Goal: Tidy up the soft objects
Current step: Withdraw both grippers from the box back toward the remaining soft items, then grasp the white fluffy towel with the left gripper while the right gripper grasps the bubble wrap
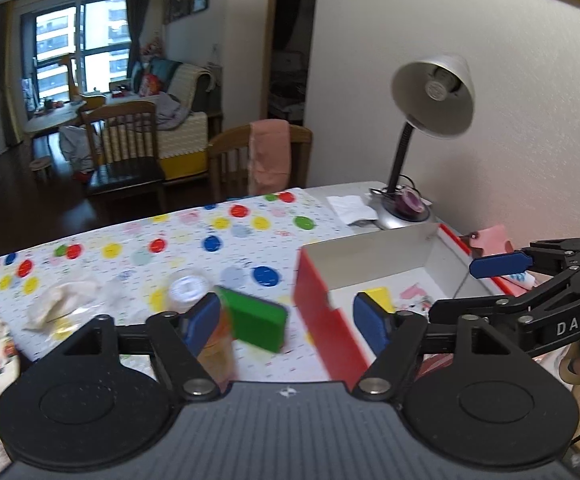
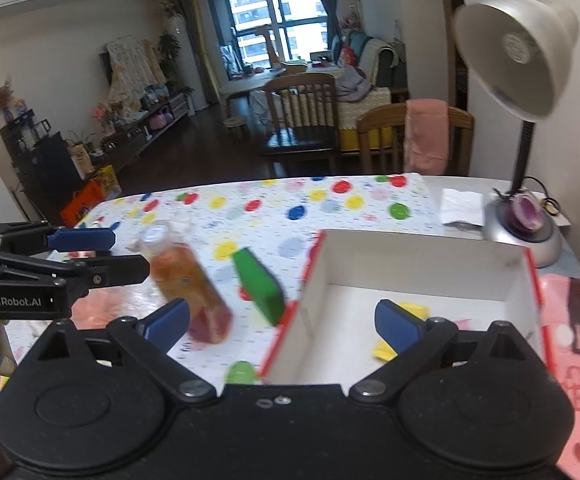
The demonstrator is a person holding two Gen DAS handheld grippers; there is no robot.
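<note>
Hovering above the surface (image 2: 330, 216), both tools are spread wide with nothing between the blue pads. The left tool (image 1: 286, 320) sits low over the polka-dot cloth, and in its own view the gap frames a green sponge (image 1: 256, 324) that's tipped up on edge, just left of the red-and-white box (image 1: 314, 308). Beside the sponge, right by the left pad, stands a bottle (image 1: 194, 300) with orange-red contents and a pale cap, pretty blurred. Further left there's a crumpled clear bag (image 1: 66, 300) lying on the cloth.

The right tool (image 2: 284, 322) is just as open and hangs over the near wall of the box, one pad outside it and one over the inside. Its view shows the green sponge leaning close against the box's left wall from outside, can't tell if it's actually touching. Inside the box lies a yellow sponge (image 2: 384, 350), partly hidden by the right pad. The left tool pokes in from the left edge of that view.

Back by the wall, a desk lamp (image 2: 518, 52) stands on the surface's far corner with a white paper (image 2: 460, 206) next to its base. Pink printed paper (image 2: 578, 344) lies right of the box.
</note>
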